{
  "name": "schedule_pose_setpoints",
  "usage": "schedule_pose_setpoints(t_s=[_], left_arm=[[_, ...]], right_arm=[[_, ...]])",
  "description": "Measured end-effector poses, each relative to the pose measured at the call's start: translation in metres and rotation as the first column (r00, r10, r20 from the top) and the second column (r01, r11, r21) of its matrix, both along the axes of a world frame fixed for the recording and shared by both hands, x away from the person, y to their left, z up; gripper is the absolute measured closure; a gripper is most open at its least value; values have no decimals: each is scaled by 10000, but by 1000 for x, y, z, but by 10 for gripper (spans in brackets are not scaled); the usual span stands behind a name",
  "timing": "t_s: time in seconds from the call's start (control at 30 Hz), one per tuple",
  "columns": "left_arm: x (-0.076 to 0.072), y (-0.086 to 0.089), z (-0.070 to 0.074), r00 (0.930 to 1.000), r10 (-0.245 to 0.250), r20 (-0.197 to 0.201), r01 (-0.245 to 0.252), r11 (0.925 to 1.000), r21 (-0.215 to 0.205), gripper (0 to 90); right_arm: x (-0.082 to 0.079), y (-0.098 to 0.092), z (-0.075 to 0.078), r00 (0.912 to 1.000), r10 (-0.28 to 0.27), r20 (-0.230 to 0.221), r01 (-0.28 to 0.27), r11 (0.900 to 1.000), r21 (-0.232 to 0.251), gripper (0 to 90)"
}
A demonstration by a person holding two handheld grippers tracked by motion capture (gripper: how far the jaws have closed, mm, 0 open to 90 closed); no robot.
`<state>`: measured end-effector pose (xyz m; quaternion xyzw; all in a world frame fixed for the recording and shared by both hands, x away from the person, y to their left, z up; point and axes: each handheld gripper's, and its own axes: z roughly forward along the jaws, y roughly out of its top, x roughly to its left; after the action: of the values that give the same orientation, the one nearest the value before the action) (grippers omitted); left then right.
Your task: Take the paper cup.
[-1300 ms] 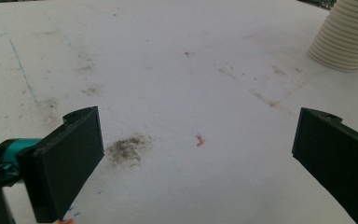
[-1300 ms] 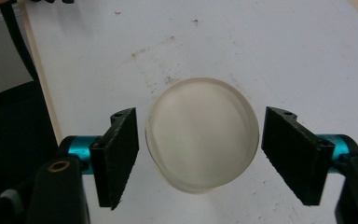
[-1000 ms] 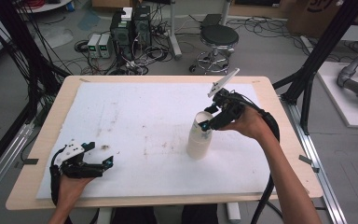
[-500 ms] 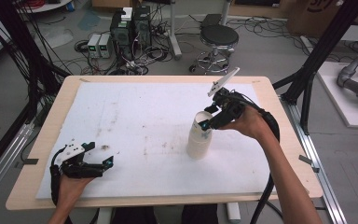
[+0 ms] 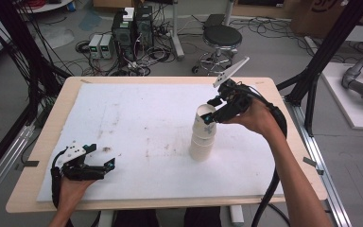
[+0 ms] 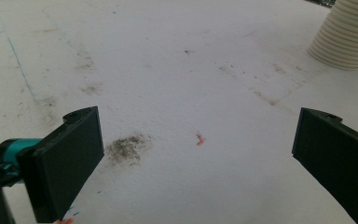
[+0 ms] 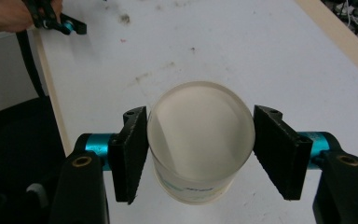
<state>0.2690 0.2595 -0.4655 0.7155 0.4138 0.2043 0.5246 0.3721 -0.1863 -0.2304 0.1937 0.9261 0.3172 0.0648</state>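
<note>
A stack of ribbed cream paper cups (image 5: 201,144) stands upright right of the middle of the white pad; its base also appears at the top right of the left gripper view (image 6: 347,37). My right gripper (image 5: 208,115) is shut on the rim of the top cup (image 7: 200,121), one pad on each side, and that cup sits raised partly out of the stack. My left gripper (image 5: 105,163) rests low at the pad's front left, jaws wide open (image 6: 196,154) with only stained pad between them. It shows far off in the right gripper view (image 7: 67,25).
The white pad (image 5: 137,118) covers a wooden table (image 5: 52,118); it carries dark smudges and a small orange scrap (image 6: 199,138). Behind the table are a stool (image 5: 222,37), computer boxes (image 5: 132,26) and cables on the floor. Black frame posts stand at both sides.
My right gripper has risen a little with the top cup, drawing it up out of the stack. The left gripper has stayed where it was.
</note>
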Motion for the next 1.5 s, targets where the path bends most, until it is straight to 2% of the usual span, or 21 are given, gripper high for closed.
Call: schedule_pose_setpoints(t_s=[0.03,0.07,0.1,0.2,0.4,0.57,0.7,0.73,0.77,0.9,1.07,1.1,1.13,1.2,1.3,1.33,1.37,1.4,1.43,1.47,1.5], left_arm=[[0,0,0,10000,2,-1,-2,10000,-9,19],[0,0,0,10000,4,-15,-4,10000,-31,19],[0,0,0,10000,2,-12,-2,10000,-36,19],[0,0,0,10000,-1,-21,1,10000,-33,19],[0,0,0,10000,7,-45,-7,10000,-36,19],[0,0,0,10000,-8,-23,8,10000,-31,19],[0,0,0,10000,9,11,-9,10000,-35,18],[0,1,0,10000,4,23,-4,10000,-97,19],[0,1,0,10000,4,23,-4,10000,-97,19],[-1,1,0,9999,-22,111,24,9999,-145,19],[0,0,0,10000,-66,39,66,10000,-64,19],[0,0,0,10000,-66,39,66,10000,-64,18],[0,0,0,10000,-68,30,68,10000,-39,19],[0,0,0,10000,-81,22,81,10000,-45,19],[0,0,0,9999,-102,-29,102,9999,-77,19],[0,1,0,9999,-118,-34,118,9999,-67,19],[0,1,0,9999,-109,-25,109,9999,-70,19],[0,1,0,10000,-92,13,92,9999,-58,19],[0,1,0,10000,-92,13,92,9999,-58,19],[0,1,0,10000,-84,18,84,9999,-70,19],[0,1,0,10000,-76,15,76,9999,-85,19]], right_arm=[[0,0,0,10000,0,0,0,10000,0,380],[-1,0,8,10000,-32,92,32,10000,75,381],[-1,0,8,10000,-32,92,32,10000,75,381],[-2,0,24,9996,-64,270,58,9998,197,382],[-6,-3,45,9988,-66,491,40,9986,533,383],[-11,-7,51,9983,-51,586,2,9965,837,383],[-20,-14,53,9973,-31,736,-68,9911,1329,383],[-27,-16,53,9967,73,807,-220,9830,1823,383],[-27,-16,53,9967,73,807,-220,9830,1823,383],[-46,-17,46,9928,292,1160,-603,9598,2743,383],[-63,-14,30,9882,407,1477,-888,9375,3363,383],[-63,-14,30,9882,407,1477,-888,9375,3363,383],[-70,-13,21,9864,423,1586,-983,9261,3643,383],[-77,-12,10,9861,478,1589,-1083,9111,3978,383],[-85,-10,-6,9853,481,1639,-1132,9022,4162,383],[-87,-9,-12,9845,473,1690,-1145,9029,4144,383],[-89,-8,-18,9842,480,1705,-1175,8969,4263,383],[-91,-7,-24,9847,520,1664,-1224,8862,4469,382],[-91,-7,-24,9847,520,1664,-1224,8862,4469,382],[-95,-5,-37,9818,502,1834,-1310,8777,4609,383],[-97,-4,-41,9826,538,1779,-1331,8719,4713,383]])
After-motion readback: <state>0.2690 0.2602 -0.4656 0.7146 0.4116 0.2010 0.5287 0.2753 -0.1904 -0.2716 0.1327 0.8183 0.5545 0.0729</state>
